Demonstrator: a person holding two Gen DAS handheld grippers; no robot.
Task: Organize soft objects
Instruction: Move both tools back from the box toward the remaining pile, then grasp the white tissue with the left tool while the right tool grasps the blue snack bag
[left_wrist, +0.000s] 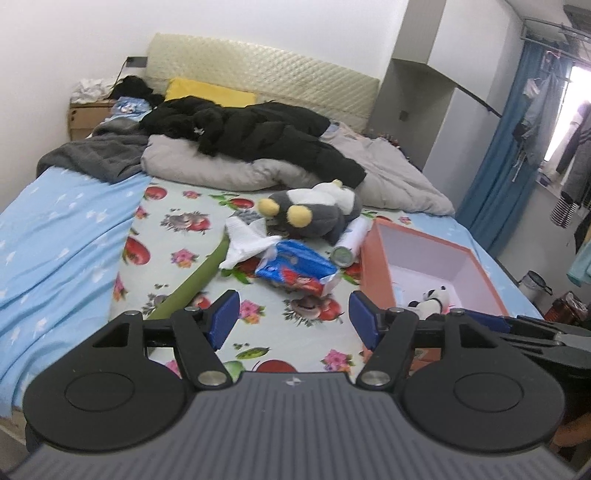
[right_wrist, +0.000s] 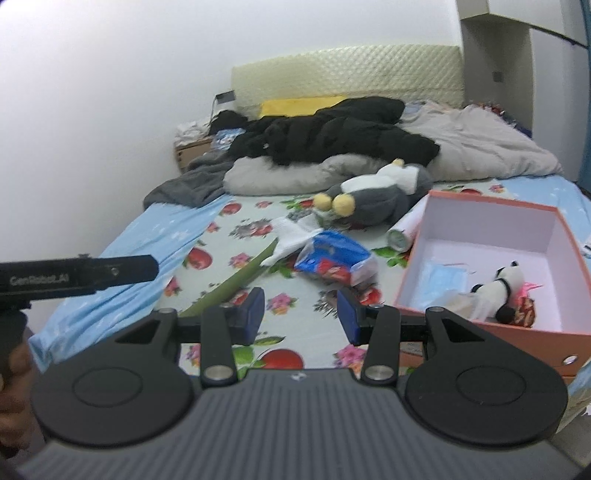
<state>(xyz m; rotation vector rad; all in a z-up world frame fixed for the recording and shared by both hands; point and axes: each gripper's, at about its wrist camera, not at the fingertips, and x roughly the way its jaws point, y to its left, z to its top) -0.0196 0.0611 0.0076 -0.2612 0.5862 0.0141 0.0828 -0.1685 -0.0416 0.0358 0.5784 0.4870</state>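
The remaining soft objects were found clustered mid-bed: a grey plush toy (left_wrist: 314, 214) lying on its side against the rumpled duvet (left_wrist: 399, 181); a white cloth (left_wrist: 247, 240) just before it; a blue tissue pack (left_wrist: 295, 269) nearest the tools; a white cylinder (left_wrist: 351, 242) between plush and box. The pink box (right_wrist: 491, 236) stood at the right, already containing a panda toy (right_wrist: 498, 284) and a face mask (right_wrist: 443, 280). The step in hand was judged to be an approach to the tissue pack; it would be best taken across its narrow middle, with the jaws kept clear of the loose cloth overlapping it, then lifted over the box wall. The left tool (left_wrist: 291, 321) was held open and empty, angled down at the bedsheet (left_wrist: 177, 221); the right tool (right_wrist: 301, 317) was likewise open, more narrowly, nothing between its pads, close beside the box.
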